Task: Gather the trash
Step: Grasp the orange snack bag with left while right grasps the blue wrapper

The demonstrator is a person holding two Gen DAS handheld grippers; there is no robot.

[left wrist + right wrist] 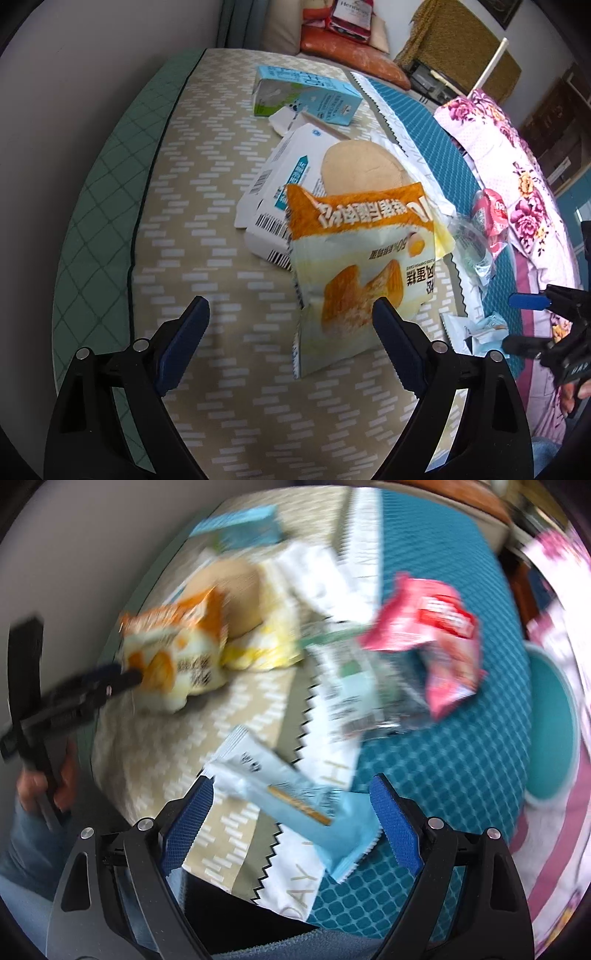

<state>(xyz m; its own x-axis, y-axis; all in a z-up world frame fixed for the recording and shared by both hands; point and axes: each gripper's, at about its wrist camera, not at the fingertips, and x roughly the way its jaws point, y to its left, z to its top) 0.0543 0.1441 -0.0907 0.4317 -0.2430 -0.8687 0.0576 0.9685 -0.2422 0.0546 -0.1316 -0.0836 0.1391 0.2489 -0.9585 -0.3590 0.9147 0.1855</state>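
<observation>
Trash lies on a patterned cushion (207,229). An orange-and-white cake wrapper (354,266) stands up just ahead of my open left gripper (291,314), its lower edge between the fingers. Behind it lie a white carton (280,177) and a blue milk carton (306,96). A red snack bag (493,214) and a clear wrapper (471,247) lie to the right. In the blurred right wrist view my open right gripper (291,794) straddles a light blue wrapper (295,801). The red snack bag (432,627), clear wrapper (362,690) and cake wrapper (177,653) lie beyond.
A teal mat (436,136) with a white zigzag border lies right of the cushion. A floral quilt (517,177) lies further right. A teal round bin (550,723) shows at the right. A wall (92,74) rises at left. My left gripper (92,686) appears at left.
</observation>
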